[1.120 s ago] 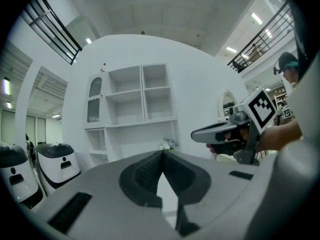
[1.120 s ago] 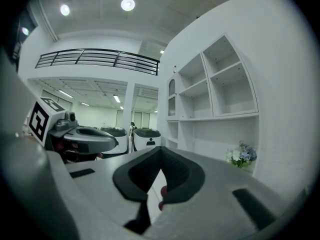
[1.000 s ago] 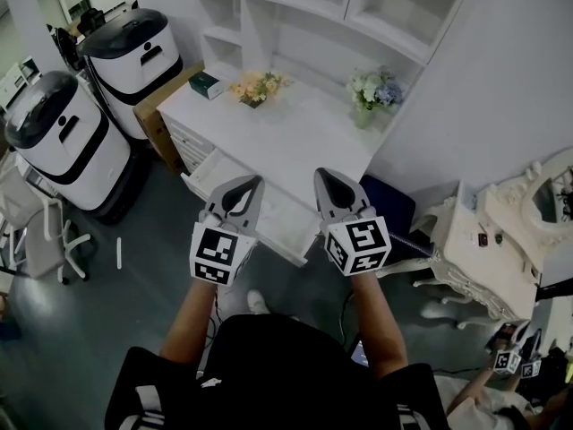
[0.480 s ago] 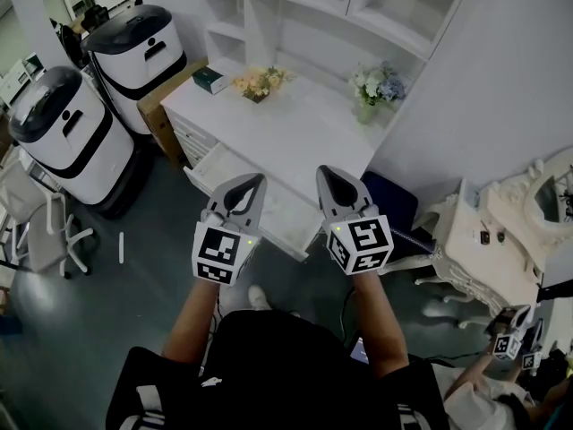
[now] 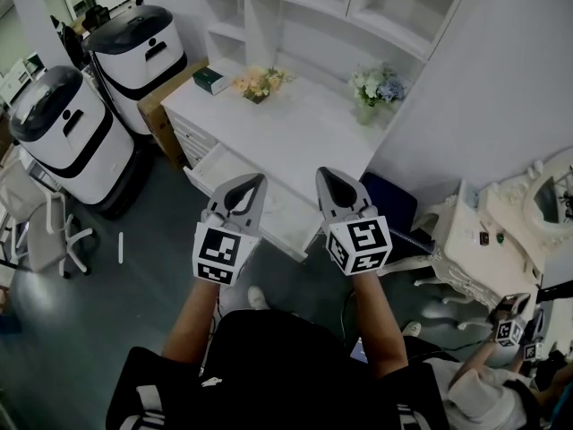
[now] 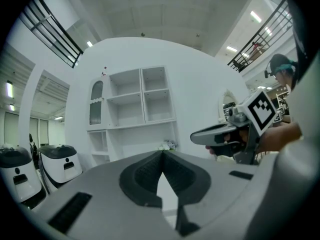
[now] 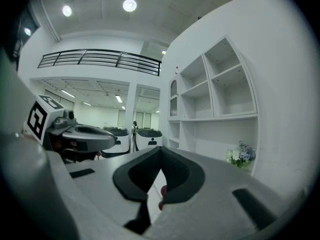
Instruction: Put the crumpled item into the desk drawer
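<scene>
Crumpled item: not made out in any view. Nothing is held by the left gripper [image 5: 257, 180] or the right gripper [image 5: 324, 174]; the tips of each are seen pressed together on nothing. Both are carried level and side by side over the open drawer [image 5: 279, 215] of the white desk [image 5: 295, 128]. This pose is judged to fit hands waiting to fetch the item as well as hands empty once it lies inside. Part of the drawer's floor is covered by the grippers, so its contents cannot be settled; the part shown is pale and bare. Reddish spots behind the right jaws are too blurred to be named.
</scene>
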{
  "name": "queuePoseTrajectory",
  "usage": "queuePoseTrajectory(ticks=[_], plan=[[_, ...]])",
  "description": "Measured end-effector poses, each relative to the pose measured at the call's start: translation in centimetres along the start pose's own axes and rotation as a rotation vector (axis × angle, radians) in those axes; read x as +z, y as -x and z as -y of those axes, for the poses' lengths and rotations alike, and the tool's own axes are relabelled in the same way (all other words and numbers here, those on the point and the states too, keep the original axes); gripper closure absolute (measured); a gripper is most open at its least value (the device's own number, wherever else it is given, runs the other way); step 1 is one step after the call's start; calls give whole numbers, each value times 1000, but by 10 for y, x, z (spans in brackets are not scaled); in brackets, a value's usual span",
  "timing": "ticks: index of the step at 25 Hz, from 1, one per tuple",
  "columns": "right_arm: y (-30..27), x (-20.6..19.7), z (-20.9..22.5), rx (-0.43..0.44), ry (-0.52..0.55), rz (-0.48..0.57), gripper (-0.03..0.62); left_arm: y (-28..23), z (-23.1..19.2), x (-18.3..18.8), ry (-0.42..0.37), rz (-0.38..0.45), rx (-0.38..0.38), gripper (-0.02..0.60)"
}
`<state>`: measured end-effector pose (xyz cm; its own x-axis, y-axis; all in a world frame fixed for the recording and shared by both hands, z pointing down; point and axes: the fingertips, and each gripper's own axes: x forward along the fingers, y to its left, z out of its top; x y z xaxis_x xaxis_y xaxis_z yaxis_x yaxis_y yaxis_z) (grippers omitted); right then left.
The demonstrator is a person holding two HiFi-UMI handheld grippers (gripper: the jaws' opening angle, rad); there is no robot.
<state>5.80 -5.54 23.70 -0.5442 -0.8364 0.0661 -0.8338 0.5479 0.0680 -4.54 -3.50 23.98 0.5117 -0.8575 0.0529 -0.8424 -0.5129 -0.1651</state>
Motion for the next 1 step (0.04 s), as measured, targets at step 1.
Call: queuePoseTrajectory(ticks=[1], plan=[[0,0,-1,0,0,0,597,1,-1,0,0,0,1,575]])
